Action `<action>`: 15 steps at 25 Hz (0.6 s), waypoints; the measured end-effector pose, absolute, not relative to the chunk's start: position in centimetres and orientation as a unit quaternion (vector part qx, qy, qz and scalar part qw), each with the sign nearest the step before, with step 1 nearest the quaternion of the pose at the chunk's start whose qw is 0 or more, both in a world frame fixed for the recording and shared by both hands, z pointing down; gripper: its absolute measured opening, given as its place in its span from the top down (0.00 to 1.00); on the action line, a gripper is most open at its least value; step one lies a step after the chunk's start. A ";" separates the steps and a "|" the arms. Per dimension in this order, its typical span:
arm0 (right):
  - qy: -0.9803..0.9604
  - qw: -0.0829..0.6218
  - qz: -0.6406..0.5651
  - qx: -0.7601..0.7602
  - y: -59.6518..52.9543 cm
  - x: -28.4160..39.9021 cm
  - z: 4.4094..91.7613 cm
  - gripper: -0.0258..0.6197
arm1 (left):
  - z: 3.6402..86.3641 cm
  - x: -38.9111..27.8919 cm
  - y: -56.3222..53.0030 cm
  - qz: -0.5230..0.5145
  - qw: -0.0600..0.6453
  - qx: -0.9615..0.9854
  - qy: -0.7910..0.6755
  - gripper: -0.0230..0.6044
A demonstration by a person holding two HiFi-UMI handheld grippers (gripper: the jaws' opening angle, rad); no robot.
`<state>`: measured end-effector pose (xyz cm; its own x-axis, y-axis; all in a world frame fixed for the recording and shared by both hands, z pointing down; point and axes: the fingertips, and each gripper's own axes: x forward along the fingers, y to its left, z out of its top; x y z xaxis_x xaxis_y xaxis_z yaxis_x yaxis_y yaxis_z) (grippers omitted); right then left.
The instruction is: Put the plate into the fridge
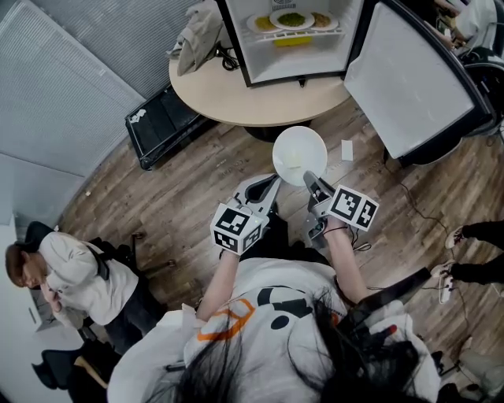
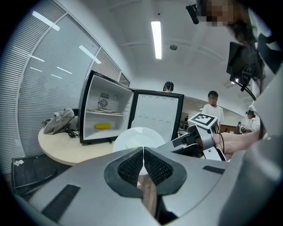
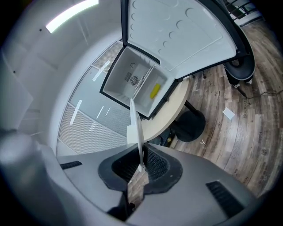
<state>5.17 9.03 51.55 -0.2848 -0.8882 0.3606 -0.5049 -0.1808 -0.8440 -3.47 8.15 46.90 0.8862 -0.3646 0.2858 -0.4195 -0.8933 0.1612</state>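
Nearest the wearer, left gripper (image 2: 143, 152) — pads pressed together on nothing, idle beside its partner. Right gripper (image 3: 140, 164): jaws clamped on the rim of the white plate (image 1: 299, 153), which juts out ahead of the tips, roughly level, over the wood floor and short of the round table (image 1: 228, 98). Beyond, on the table: small fridge (image 1: 303, 67), door (image 1: 409, 79) swung wide to the right. Its upper shelf carries dishes of food (image 1: 291, 19), and the compartment's bottom looks bare. Handling note, as a judgement: a one-edge pinch lets a plate droop, so keep it level, enter under the shelf clear of the door, and rest the far rim before letting go — the left gripper may steady the free edge.
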 end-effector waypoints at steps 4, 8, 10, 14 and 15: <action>0.610 0.181 -0.523 -0.568 6.1 5.7 52.0 0.91 | 47.5 -3.0 5.0 0.130 0.116 0.963 -0.206 0.94; 0.605 0.176 -0.528 -0.569 4.4 6.3 52.4 0.91 | 47.4 -2.5 3.0 0.129 0.119 0.962 -0.207 0.94; 0.604 0.176 -0.529 -0.570 3.5 6.5 52.4 0.91 | 47.4 -2.4 2.0 0.129 0.119 0.962 -0.207 0.94; 0.601 0.176 -0.530 -0.571 1.1 6.8 52.6 0.91 | 47.4 -2.3 -0.4 0.131 0.118 0.962 -0.207 0.94; 0.601 0.176 -0.530 -0.571 0.6 6.9 52.6 0.91 | 47.3 -2.2 -1.0 0.130 0.118 0.963 -0.206 0.94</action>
<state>6.85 0.58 52.62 -0.2848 -0.8738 0.3943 -0.4994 -0.2158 -0.8390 -2.24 -0.98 47.32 0.8808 -0.3666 0.2996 -0.4282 -0.8869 0.1736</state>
